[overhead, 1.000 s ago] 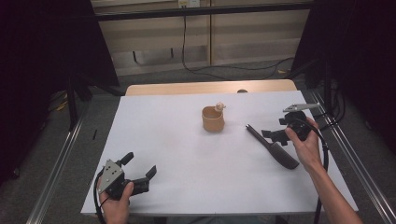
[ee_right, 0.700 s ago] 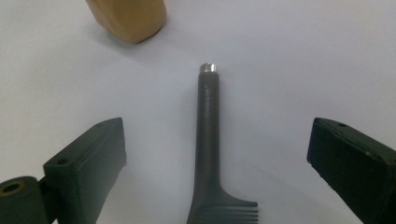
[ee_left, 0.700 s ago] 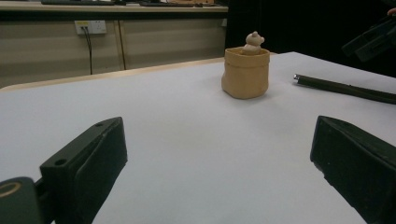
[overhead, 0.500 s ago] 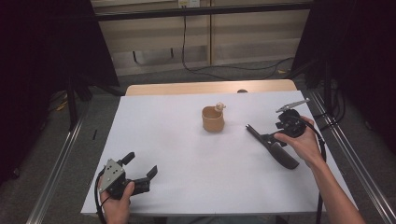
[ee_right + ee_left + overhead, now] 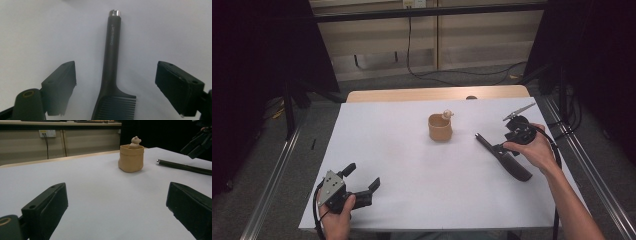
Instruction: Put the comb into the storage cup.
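Straddling the black comb [image 5: 111, 75] at centre frame, the right claw [image 5: 113, 85] has just been closing (pads not yet touching it); the left claw [image 5: 117, 212] gapes apart.

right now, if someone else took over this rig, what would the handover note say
Right gripper: over the black plastic comb at the table's right, fingers astride its handle, just been closing, not yet pressing it.
Left gripper: open, holding nothing, resting at the near left of the white table.
Small tan pouch-shaped pot with a figure on its rim: upright mid-table, untouched.
Done: right gripper lined up on the comb.
Left: close on the handle and lift; probably the pot comes next.
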Tool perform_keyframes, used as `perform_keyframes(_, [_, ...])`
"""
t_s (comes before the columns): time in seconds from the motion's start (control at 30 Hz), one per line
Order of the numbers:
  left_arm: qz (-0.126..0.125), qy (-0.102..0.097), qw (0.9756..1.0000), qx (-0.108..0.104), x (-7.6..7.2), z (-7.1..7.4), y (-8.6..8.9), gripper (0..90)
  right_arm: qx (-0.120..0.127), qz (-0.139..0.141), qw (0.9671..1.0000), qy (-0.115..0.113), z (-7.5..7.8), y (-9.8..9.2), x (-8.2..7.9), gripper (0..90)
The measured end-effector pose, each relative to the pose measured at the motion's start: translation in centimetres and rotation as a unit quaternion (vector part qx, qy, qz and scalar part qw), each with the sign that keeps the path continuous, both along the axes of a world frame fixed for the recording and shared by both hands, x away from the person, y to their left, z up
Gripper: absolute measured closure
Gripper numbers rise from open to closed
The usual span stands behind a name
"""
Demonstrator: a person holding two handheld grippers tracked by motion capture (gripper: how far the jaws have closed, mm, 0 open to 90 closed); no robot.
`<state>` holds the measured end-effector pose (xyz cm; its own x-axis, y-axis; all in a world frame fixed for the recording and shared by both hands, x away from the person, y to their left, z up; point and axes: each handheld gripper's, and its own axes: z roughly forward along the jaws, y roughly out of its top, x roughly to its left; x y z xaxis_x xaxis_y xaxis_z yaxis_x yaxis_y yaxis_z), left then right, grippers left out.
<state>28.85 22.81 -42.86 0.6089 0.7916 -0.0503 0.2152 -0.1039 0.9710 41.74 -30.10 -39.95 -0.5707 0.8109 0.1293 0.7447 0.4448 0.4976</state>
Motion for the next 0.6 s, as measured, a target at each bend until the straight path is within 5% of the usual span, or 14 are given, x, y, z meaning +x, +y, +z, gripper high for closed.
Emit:
perform_keyframes(0.5, [-0.003, 0.007, 1.0000, 0.004, 0.1, -0.1, 0.0, 3.7, -0.047, 0.034, 0.9975, 0.040, -1.3, 1.0, 0.5, 29.8])
perform_keyframes(0.6, [-0.001, 0.010, 0.9999, 0.008, 0.1, -0.2, -0.1, 3.6, -0.053, 0.021, 0.9969, 0.054, -1.6, 1.0, 0.7, 34.3])
